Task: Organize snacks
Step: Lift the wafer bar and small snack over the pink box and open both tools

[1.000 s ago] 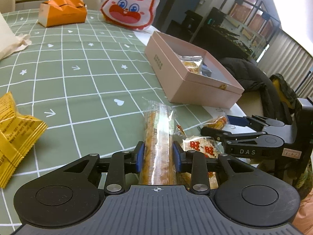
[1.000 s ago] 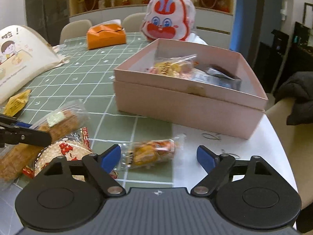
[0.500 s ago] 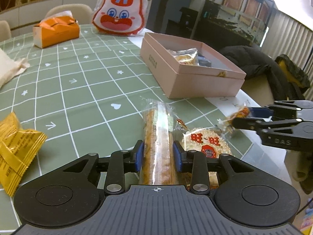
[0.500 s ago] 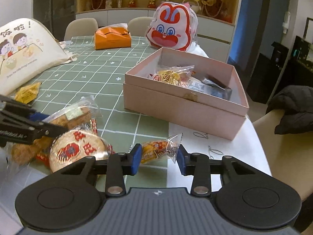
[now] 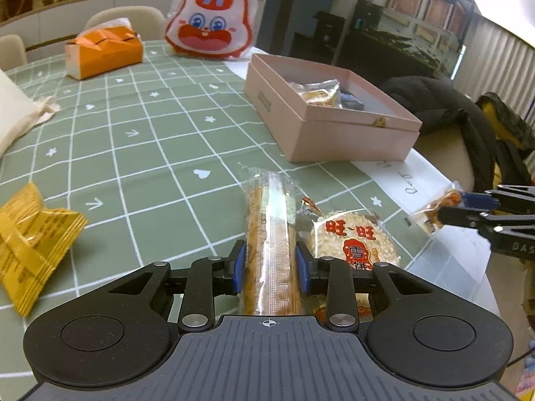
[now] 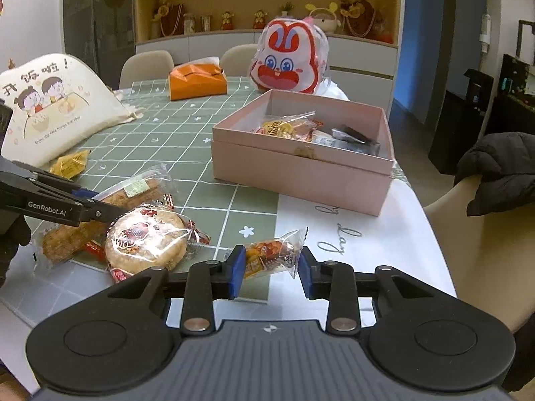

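My left gripper (image 5: 270,262) is shut on a long clear-wrapped biscuit pack (image 5: 269,234), held low over the green tablecloth; it also shows in the right wrist view (image 6: 110,207). My right gripper (image 6: 271,269) is shut on a small orange wrapped snack (image 6: 272,255) and holds it above the table's near edge; it shows at the right of the left wrist view (image 5: 434,207). A round rice cracker pack (image 5: 354,237) lies between the grippers (image 6: 147,239). The open pink box (image 6: 301,157) holds several snacks (image 5: 331,110).
A yellow snack packet (image 5: 30,240) lies at the left. An orange tissue box (image 5: 103,51), a rabbit-face bag (image 5: 210,23) and a cream cloth bag (image 6: 50,107) sit farther back. A chair with a black jacket (image 6: 501,167) stands right of the table.
My right gripper closed on the small orange snack and lifted it off the table. My left gripper kept its hold on the biscuit pack and rose a little.
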`<state>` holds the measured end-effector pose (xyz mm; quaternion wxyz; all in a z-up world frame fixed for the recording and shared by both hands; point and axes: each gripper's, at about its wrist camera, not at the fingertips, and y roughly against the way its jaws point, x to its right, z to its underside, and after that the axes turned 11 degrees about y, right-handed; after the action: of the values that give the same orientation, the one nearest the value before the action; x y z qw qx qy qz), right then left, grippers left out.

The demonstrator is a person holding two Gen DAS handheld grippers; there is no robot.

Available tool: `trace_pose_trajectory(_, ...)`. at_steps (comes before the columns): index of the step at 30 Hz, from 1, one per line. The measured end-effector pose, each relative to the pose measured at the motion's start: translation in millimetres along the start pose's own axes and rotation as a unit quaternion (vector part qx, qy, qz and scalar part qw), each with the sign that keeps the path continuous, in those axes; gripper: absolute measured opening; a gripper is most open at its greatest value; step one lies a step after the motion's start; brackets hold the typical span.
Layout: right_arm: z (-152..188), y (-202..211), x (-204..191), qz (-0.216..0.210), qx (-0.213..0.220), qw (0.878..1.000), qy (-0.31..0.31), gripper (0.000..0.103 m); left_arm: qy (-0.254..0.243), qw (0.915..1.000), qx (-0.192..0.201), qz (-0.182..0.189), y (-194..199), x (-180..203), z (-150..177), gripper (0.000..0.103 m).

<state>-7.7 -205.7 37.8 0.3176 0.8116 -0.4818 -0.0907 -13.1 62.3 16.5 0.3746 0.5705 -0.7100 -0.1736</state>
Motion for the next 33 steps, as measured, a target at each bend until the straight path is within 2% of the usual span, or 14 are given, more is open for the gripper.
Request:
trace_pose_trajectory(2, 1, 6, 3, 0.002, 0.004, 1.0, -0.004, 0.032, -0.004, 0.9998, 0.021, 0.004, 14, 6, -3, 0.034)
trace_pose_trajectory(5, -4, 23, 14, 0.008, 0.026, 1.0, -0.016, 0.032, -0.021, 0.996, 0.083, 0.026, 51, 24, -21, 0.034)
trace_pose_trajectory(7, -18, 37, 22, 0.009, 0.048, 0.999, -0.022, 0.032, -0.029, 0.9889, 0.135, 0.055, 79, 40, -44, 0.034)
trace_pose_trajectory(9, -37, 53, 32, 0.011, 0.073, 0.997, -0.025, 0.032, -0.023, 0.9777, 0.188, 0.09, 100, 55, -73, 0.034)
trace_pose_trajectory(12, -80, 77, 50, 0.037, 0.122, 0.992, -0.012, 0.032, 0.012, 0.965, 0.223, 0.138, 104, 75, -119, 0.034)
trace_pose_trajectory(15, -118, 86, 66, 0.095, 0.153, 0.984, 0.0, 0.032, 0.054, 0.9645, 0.19, 0.176, 65, 95, -168, 0.034)
trace_pose_trajectory(18, -140, 78, 77, 0.141, 0.156, 0.978, 0.005, 0.032, 0.059, 0.9757, 0.154, 0.144, 5, 113, -192, 0.034)
trace_pose_trajectory(20, -144, 66, 87, 0.147, 0.147, 0.978, -0.003, 0.032, 0.074, 0.9809, 0.122, 0.132, -36, 116, -196, 0.034)
trace_pose_trajectory(21, -143, 60, 91, 0.144, 0.142, 0.979, -0.007, 0.032, 0.095, 0.9821, 0.092, 0.135, -62, 114, -198, 0.034)
trace_pose_trajectory(23, -139, 45, 100, 0.131, 0.132, 0.982, -0.017, 0.032, 0.115, 0.9816, 0.036, 0.148, -105, 106, -204, 0.035)
trace_pose_trajectory(25, -134, 26, 108, 0.116, 0.117, 0.986, -0.028, 0.031, 0.123, 0.9817, 0.013, 0.144, -142, 96, -203, 0.035)
trace_pose_trajectory(28, -124, -5, 118, 0.095, 0.081, 0.991, -0.05, 0.032, 0.134, 0.9814, 0.017, 0.136, -150, 78, -209, 0.034)
trace_pose_trajectory(30, -118, -22, 122, 0.077, 0.065, 0.993, -0.063, 0.032, 0.13, 0.9804, 0.036, 0.143, -130, 67, -211, 0.034)
trace_pose_trajectory(33, -119, -46, 120, 0.05, 0.053, 0.995, -0.074, 0.032, 0.1, 0.9874, 0.058, 0.108, -89, 54, -202, 0.034)
